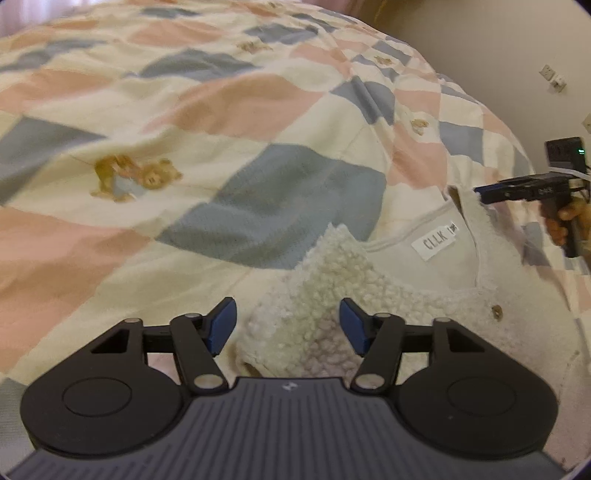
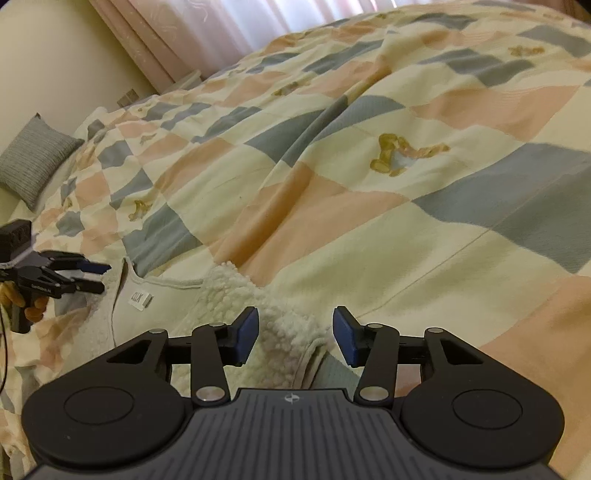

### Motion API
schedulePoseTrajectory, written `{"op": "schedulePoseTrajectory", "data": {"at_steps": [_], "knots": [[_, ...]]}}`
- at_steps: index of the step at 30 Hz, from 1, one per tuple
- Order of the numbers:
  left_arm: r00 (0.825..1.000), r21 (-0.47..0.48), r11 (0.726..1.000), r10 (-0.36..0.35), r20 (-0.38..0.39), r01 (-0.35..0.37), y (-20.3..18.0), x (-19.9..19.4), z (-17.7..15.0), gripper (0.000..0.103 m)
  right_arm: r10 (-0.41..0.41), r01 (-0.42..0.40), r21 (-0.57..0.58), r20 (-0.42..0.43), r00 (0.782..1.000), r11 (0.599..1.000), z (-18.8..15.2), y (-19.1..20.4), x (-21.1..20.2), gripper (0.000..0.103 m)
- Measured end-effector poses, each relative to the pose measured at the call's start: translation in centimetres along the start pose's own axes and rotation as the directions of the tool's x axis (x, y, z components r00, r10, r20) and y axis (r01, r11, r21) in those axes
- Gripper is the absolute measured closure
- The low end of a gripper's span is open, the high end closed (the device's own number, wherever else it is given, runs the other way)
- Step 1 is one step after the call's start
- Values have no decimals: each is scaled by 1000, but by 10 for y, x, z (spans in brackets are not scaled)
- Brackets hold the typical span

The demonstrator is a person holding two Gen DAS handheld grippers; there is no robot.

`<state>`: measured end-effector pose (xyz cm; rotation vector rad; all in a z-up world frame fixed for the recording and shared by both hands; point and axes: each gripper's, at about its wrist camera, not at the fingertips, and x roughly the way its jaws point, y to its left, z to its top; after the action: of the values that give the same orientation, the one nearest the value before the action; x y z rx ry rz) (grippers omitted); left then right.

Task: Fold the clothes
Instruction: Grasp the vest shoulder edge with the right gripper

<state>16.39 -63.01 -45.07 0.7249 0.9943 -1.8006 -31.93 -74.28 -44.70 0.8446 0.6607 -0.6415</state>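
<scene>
A cream fleece jacket lies collar-open on the bed, showing its white neck label and a brown button. My left gripper hovers over one fleecy shoulder. Its blue pads stand apart with fleece between them, and neither pad presses on it. In the right wrist view my right gripper is open over the jacket's other shoulder edge, pads clear of the cloth. Each gripper also shows in the other's view: the right gripper by the collar, and the left gripper beside the label.
The jacket rests on a rumpled quilt checked in pink, grey-blue and cream with bear prints. A grey cushion lies at the bed's far left corner, below a curtain. The wall with sockets is to the right.
</scene>
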Motion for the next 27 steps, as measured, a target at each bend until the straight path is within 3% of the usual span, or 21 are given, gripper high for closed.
{"op": "schedulePoseTrajectory", "data": {"at_steps": [3, 5, 7, 8, 9, 10, 13, 17, 22, 25, 27], "knots": [[1000, 28, 1000, -8, -21, 9, 2, 7, -5, 59, 38, -38, 26, -12, 999, 999, -1, -8, 10, 54], [1000, 17, 1000, -22, -13, 22, 5, 10, -5, 69, 63, -62, 27, -31, 998, 998, -1, -10, 19, 53], [1000, 16, 999, -29, 1, 29, 5, 11, -6, 88, 81, -80, 12, -43, 996, 997, 0, -8, 26, 57], [1000, 23, 999, -26, 8, 26, 3, 10, -6, 90, 91, -91, 2, -46, 995, 996, 1, -5, 29, 63], [1000, 44, 999, -12, 15, 11, -2, 8, -7, 91, 96, -96, -8, -51, 994, 995, 1, -3, 30, 83], [1000, 63, 998, 3, 23, -4, -6, 6, -9, 93, 92, -93, -20, -46, 995, 995, 1, 0, 29, 87], [996, 90, 995, 42, 79, -49, -20, -18, -15, 94, 58, -58, -79, -1, 998, 995, -3, 13, 12, 91], [981, 110, 991, 56, 188, -78, -50, -78, -31, 95, 72, -51, -149, 141, 987, 988, -17, 43, -47, 92], [958, 227, 962, 88, 271, -152, -135, -167, -87, 95, 99, -6, -344, 255, 962, 939, -72, 110, -141, 92], [961, 262, 950, 102, 255, -170, -193, -198, -147, 95, 92, 36, -446, 262, 961, 895, -125, 146, -186, 92], [971, 273, 947, 111, 213, -168, -227, -204, -194, 95, 54, 76, -527, 227, 972, 846, -173, 168, -206, 92]]}}
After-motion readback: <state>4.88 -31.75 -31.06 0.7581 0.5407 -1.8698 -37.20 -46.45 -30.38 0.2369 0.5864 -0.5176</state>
